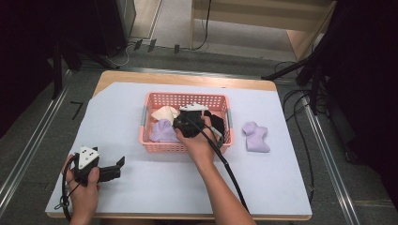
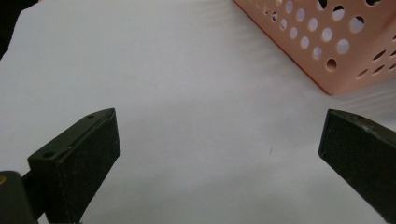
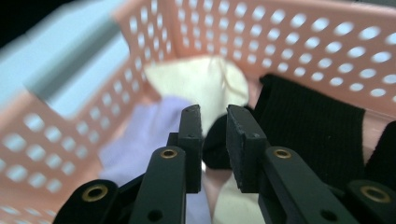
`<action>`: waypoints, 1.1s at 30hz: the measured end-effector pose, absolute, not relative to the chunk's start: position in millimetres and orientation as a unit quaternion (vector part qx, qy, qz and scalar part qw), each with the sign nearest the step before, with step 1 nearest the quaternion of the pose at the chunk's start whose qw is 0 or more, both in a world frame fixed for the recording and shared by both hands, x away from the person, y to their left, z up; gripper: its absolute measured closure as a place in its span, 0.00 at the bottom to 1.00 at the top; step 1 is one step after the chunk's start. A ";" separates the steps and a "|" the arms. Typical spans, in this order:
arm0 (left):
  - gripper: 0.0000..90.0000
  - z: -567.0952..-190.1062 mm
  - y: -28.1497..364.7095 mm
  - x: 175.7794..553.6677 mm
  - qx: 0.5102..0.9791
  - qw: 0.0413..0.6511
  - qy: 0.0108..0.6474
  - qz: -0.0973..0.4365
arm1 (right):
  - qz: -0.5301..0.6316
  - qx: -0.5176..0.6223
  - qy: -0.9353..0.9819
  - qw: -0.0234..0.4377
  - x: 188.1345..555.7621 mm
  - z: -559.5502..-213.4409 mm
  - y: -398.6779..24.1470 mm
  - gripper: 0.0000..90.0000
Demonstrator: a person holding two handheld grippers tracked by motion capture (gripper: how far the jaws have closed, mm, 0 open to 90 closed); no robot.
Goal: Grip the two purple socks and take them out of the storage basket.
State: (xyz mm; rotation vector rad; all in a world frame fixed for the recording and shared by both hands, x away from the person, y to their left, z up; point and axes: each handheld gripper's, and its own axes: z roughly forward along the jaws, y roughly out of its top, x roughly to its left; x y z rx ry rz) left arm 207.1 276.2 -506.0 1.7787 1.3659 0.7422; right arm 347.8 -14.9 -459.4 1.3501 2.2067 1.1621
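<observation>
A pink perforated basket point(image 1: 155, 99) is seen at the centre of the counter point(image 1: 117, 122), which is covered by a pale sheet. Inside it, a cream cloth piece point(image 1: 164, 112) lies at about 10 o'clock, a lilac piece point(image 1: 162, 132) at about 8 o'clock, and a black knitted piece point(image 1: 217, 123) along the 3 o'clock side. A second lilac piece point(image 1: 256, 137) is laid flat on the counter just outside the basket's 3 o'clock wall, apart from it, probably as an item already sorted out.

The right tool point(image 1: 187, 123) is held down inside the basket, over its middle. In the right gripper view the jaws of this tool point(image 3: 215, 128) stand only a narrow gap apart, with nothing pinched between them; a rounded fold of the black piece point(image 3: 215, 140) is seen just beyond the tips, with the cream piece point(image 3: 205, 81) behind it. The jaws are judged to be parted slightly so that a thin fold of cloth can be taken.

The left tool point(image 1: 118, 165) is rested low at 8 o'clock on the counter, well apart from the basket. Its jaws are spread wide over bare sheet in the left gripper view point(image 2: 219, 140), nothing being held; it is judged to be parked clear of the working hand, with the basket's corner point(image 2: 327, 51) visible ahead at 1 o'clock.
</observation>
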 end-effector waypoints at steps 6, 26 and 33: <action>0.00 -506.1 276.3 207.2 0.696 0.381 0.535 0.290 | 0.319 0.479 0.811 0.100 358.7 -468.5 0.7 0.85; 0.00 -506.0 276.3 207.0 0.697 0.380 0.535 0.290 | 0.197 0.520 0.831 -0.013 374.5 -479.4 13.8 1.00; 0.00 -506.1 276.4 207.2 0.696 0.382 0.535 0.289 | 0.247 0.502 0.827 0.052 366.9 -473.1 8.3 1.00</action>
